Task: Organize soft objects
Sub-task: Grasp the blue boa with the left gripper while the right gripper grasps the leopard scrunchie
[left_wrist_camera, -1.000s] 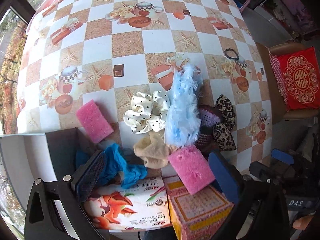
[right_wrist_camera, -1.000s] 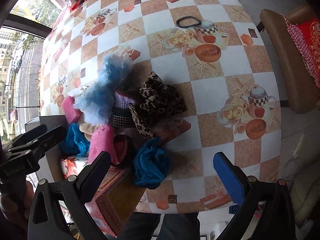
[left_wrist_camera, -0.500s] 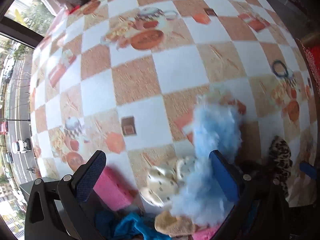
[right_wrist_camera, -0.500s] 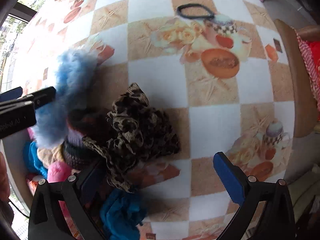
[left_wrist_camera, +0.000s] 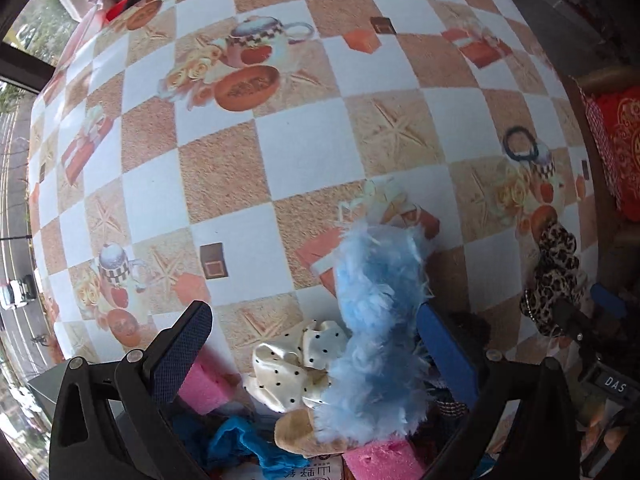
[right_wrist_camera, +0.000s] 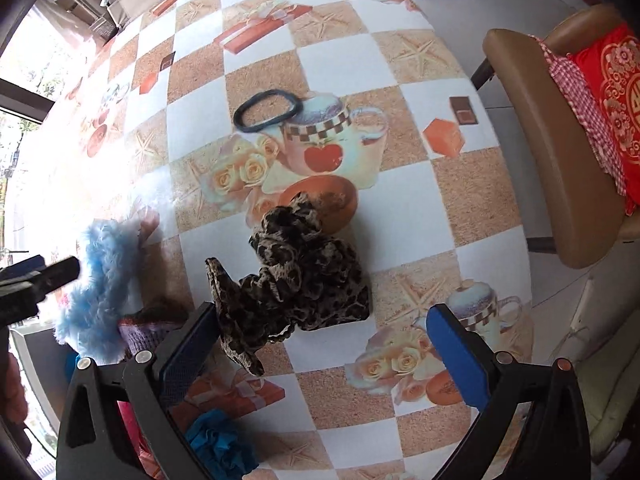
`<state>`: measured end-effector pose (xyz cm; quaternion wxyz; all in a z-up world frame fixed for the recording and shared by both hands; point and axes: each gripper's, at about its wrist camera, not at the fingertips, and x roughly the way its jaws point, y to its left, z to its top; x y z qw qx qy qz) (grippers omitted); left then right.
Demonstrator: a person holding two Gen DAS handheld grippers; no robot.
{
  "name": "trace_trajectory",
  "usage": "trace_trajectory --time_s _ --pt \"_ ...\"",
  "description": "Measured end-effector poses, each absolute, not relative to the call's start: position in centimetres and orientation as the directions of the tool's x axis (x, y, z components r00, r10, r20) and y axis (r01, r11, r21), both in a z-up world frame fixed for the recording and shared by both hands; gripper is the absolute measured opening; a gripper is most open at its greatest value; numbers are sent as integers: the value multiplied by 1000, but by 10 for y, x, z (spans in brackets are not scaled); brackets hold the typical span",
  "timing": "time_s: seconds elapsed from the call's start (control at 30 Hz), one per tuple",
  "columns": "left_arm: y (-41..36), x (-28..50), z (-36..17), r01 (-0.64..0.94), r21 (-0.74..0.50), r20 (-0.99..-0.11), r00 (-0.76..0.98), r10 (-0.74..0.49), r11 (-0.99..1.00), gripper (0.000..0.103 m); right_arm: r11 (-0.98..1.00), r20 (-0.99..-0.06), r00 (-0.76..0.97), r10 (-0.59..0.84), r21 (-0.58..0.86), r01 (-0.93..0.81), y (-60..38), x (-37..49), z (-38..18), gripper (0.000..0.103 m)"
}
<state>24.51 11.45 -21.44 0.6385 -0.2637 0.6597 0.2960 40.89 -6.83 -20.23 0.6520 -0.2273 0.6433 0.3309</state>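
Your left gripper [left_wrist_camera: 312, 354] was spread wide over the near heap: a cream dotted scrunchie [left_wrist_camera: 296, 364] beside the fluffy blue scrunchie [left_wrist_camera: 376, 336], pink sponges [left_wrist_camera: 202, 388] and a tan piece [left_wrist_camera: 300, 432], things only this view showed.

Your right gripper [right_wrist_camera: 320, 354] gaped too, holding nothing, with the leopard scrunchie [right_wrist_camera: 300, 280] between its fingers and a black hair tie [right_wrist_camera: 266, 110] farther off. The checkered tablecloth [right_wrist_camera: 400, 208] covered the table; a tan chair [right_wrist_camera: 560, 168] with a red cushion [right_wrist_camera: 612, 92] stood right.
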Motion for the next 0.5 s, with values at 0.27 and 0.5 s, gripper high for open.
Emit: trace_trajectory --time_s 0.27,0.5 --pt "103 262 -254 -700 85 -990 -139 -19 709 83 614 -993 -29 116 95 -784 -43 394 -219 103" --pt "111 279 -268 -699 32 -987 -134 -87 715 37 557 -996 -31 85 73 -827 -28 390 -231 74"
